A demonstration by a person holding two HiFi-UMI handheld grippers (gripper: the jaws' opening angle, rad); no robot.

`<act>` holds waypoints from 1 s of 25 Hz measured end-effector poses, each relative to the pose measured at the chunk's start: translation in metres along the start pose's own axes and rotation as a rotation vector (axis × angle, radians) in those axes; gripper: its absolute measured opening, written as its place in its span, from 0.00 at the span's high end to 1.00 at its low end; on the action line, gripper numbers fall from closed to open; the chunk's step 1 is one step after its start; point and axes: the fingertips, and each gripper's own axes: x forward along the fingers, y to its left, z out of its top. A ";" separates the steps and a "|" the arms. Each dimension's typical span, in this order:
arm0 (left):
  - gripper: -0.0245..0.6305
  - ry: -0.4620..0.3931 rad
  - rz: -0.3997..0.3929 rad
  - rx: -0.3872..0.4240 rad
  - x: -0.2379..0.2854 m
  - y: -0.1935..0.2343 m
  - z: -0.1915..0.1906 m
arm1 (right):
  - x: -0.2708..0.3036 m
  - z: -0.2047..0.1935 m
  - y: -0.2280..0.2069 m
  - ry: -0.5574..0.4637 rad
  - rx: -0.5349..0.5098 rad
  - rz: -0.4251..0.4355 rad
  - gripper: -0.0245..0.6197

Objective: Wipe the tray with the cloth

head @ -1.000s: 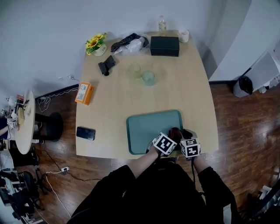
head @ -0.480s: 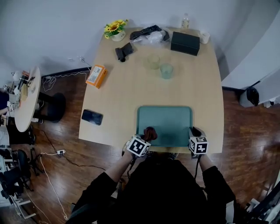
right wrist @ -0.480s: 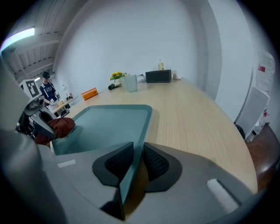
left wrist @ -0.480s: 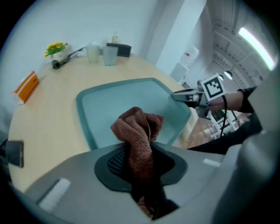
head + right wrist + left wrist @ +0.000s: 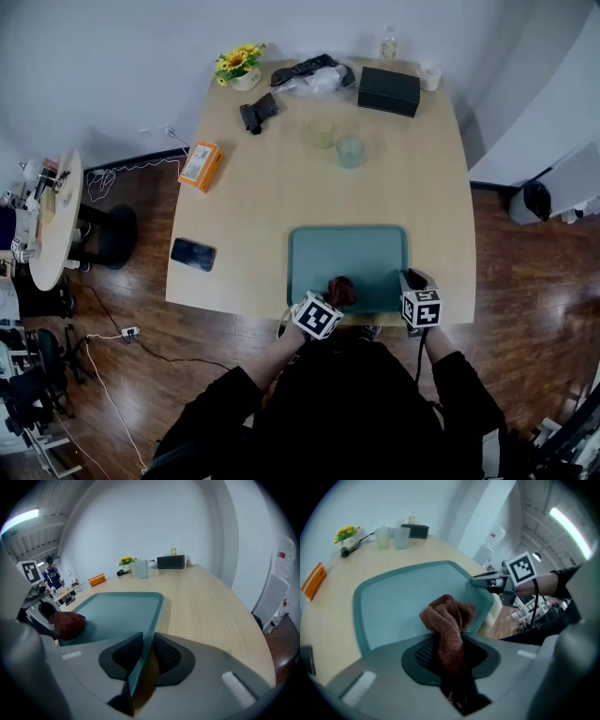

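A teal tray [image 5: 361, 253] lies at the near edge of the wooden table [image 5: 262, 206]. My left gripper [image 5: 336, 298] is shut on a bunched brown cloth [image 5: 340, 287], which rests on the tray floor close to the near rim, left of centre. In the left gripper view the cloth [image 5: 449, 620] rises from between the jaws over the tray [image 5: 393, 597]. My right gripper [image 5: 411, 281] is shut on the tray's near right rim; in the right gripper view that rim [image 5: 145, 634] runs between the pads. The cloth [image 5: 70, 620] shows at that view's left.
A black phone [image 5: 193, 254] and an orange box [image 5: 202, 165] lie on the table's left side. Two clear cups [image 5: 336, 141], a black box [image 5: 388, 91], flowers [image 5: 238, 64], a bottle [image 5: 388, 44] and a white cup [image 5: 430, 77] stand at the far end.
The left gripper carried the cloth from beside the right gripper leftward along the tray's near rim to the left corner, then back a little to the right. The right gripper kept its hold.
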 end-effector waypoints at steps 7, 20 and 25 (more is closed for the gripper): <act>0.84 -0.003 -0.183 0.369 0.050 -0.105 0.074 | 0.000 0.003 0.004 -0.008 -0.006 -0.003 0.85; 0.84 0.040 0.019 0.438 0.071 -0.003 0.180 | -0.002 0.002 0.006 -0.004 -0.016 0.007 0.85; 0.84 0.093 0.081 0.538 0.078 0.024 0.207 | -0.002 0.001 0.004 -0.009 -0.015 0.006 0.85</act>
